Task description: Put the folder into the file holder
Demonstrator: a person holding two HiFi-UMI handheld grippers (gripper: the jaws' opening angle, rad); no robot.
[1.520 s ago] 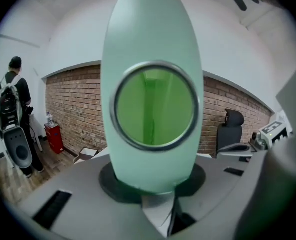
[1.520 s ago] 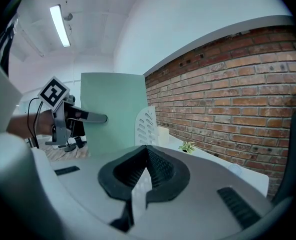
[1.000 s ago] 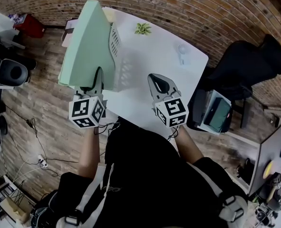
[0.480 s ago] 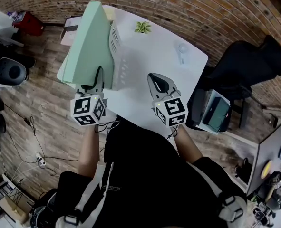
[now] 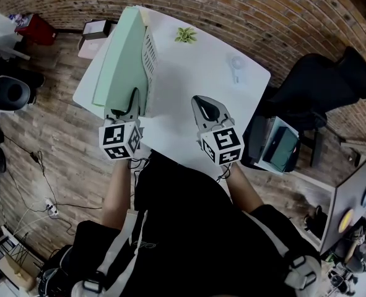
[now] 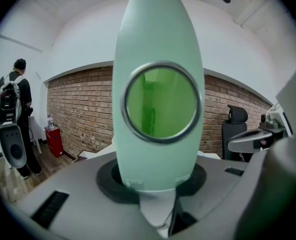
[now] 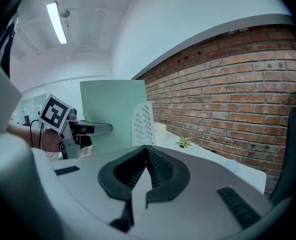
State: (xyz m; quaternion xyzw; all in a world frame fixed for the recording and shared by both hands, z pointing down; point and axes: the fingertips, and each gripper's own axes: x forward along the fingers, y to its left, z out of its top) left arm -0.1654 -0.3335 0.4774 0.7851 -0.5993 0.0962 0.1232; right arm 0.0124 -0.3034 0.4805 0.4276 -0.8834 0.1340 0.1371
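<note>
Now | folder (image 5: 121,57) upright beside file holder (image 5: 150,54) | right hand-held gripper (image 7: 146,151) closed, empty

Room setting. A red brick wall (image 5: 244,5) runs behind a white table (image 5: 213,85). The floor (image 5: 52,122) is of wood planks, with loose cables (image 5: 41,163) lying on it. A black office chair (image 5: 322,82) stands at the table's right. Overhead, a ceiling strip light (image 7: 56,22) is lit, and the wall above the brick is white.

Setting was an office. White desk (image 5: 213,85) stood central, carrying a white file holder (image 5: 150,57) and small potted plant (image 5: 186,36); black office chair (image 5: 319,82) at 3 o'clock; brick wall (image 5: 244,8) at 12 o'clock; wood-plank floor (image 5: 52,122) at 9 o'clock.
</note>
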